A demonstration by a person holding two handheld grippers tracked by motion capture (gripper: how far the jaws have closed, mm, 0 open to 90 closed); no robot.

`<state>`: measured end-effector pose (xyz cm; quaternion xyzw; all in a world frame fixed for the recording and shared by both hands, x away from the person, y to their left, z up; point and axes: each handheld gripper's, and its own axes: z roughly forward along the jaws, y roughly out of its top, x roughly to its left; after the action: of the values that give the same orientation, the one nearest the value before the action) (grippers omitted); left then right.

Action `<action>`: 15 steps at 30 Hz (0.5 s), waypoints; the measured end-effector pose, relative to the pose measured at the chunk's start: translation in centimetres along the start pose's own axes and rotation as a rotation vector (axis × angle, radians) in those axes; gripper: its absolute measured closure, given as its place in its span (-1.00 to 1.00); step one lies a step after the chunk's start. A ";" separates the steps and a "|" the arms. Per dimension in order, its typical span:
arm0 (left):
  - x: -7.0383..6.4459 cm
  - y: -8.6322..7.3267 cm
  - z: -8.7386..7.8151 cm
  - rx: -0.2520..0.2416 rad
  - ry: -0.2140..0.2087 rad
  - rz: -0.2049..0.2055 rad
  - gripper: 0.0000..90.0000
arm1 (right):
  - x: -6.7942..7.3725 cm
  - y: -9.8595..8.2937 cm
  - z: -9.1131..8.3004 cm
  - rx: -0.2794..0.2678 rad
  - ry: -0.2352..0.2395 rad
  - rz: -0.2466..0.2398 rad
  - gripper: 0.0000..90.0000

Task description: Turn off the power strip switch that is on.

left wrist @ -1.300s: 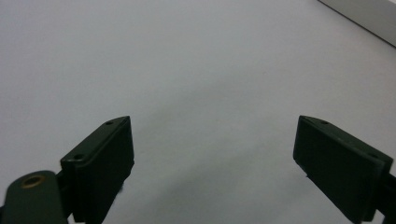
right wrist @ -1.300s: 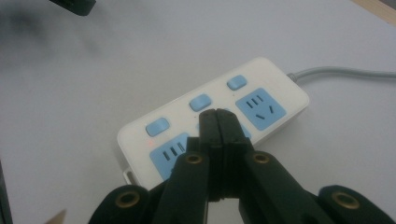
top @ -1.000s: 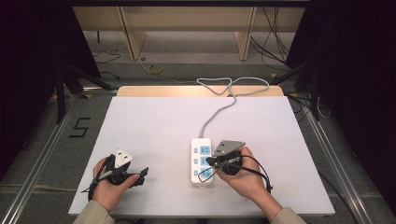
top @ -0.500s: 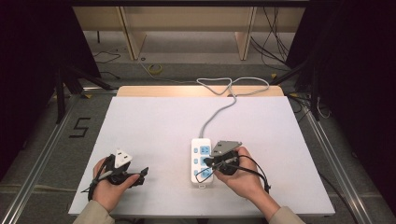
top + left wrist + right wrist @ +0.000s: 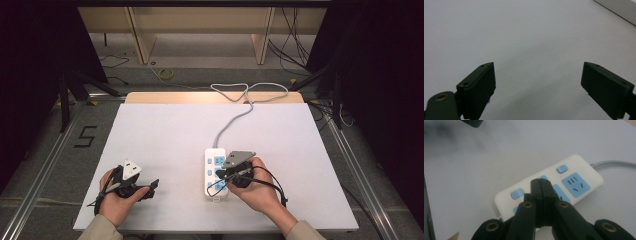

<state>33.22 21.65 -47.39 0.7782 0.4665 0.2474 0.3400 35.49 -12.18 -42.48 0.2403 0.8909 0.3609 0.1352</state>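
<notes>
Right gripper [image 5: 541, 185], jaws pressed together with nothing between, tip over the white power strip [image 5: 584, 171] among its blue switches. Strip sits at 6 o'clock on the table [image 5: 165, 130]; its cable [image 5: 232, 120] runs to 12. Left gripper [image 5: 148, 186], jaws spread wide and empty, at 7 o'clock. Risk: an off-centre push slips off a switch and skids the strip.

White table top [image 5: 165, 135], wooden shelving [image 5: 200, 22] behind, loose cables [image 5: 295, 25] on floor
</notes>
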 end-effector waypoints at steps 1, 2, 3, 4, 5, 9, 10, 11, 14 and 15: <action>0.0 0.0 0.0 0.000 0.000 0.000 -0.73 | 0.0 0.0 0.0 0.001 0.001 -0.004 1.00; 0.0 0.0 0.0 0.002 0.000 0.002 -0.73 | 0.0 0.0 0.1 0.001 0.002 0.001 1.00; 0.0 0.0 0.0 0.001 0.000 0.002 -0.73 | 0.0 0.1 0.1 0.003 0.004 0.002 1.00; 0.0 0.0 0.0 0.000 -0.001 0.000 -0.73 | 0.1 0.1 0.2 0.003 0.003 0.002 1.00; 0.0 0.0 0.0 0.000 0.000 0.002 -0.73 | 0.1 0.1 0.2 0.005 0.006 0.001 1.00; 0.0 0.0 0.0 0.000 -0.001 0.001 -0.73 | 0.1 0.2 0.4 0.006 0.008 0.000 1.00; 0.0 0.0 0.0 0.001 -0.001 0.002 -0.73 | 0.1 0.2 0.4 0.011 0.009 -0.003 1.00; 0.0 0.0 0.0 0.001 -0.001 0.001 -0.73 | 0.1 0.2 0.4 0.012 0.011 -0.005 1.00; 0.0 0.0 0.0 -0.002 0.000 0.000 -0.73 | 0.3 0.3 0.6 0.013 0.013 -0.001 1.00; 0.0 0.0 0.0 -0.002 -0.001 0.000 -0.73 | 0.3 0.3 0.7 0.014 0.016 -0.003 1.00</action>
<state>33.23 21.61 -47.42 0.7781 0.4661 0.2475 0.3408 35.62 -11.46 -42.75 0.2371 0.8948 0.3563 0.1270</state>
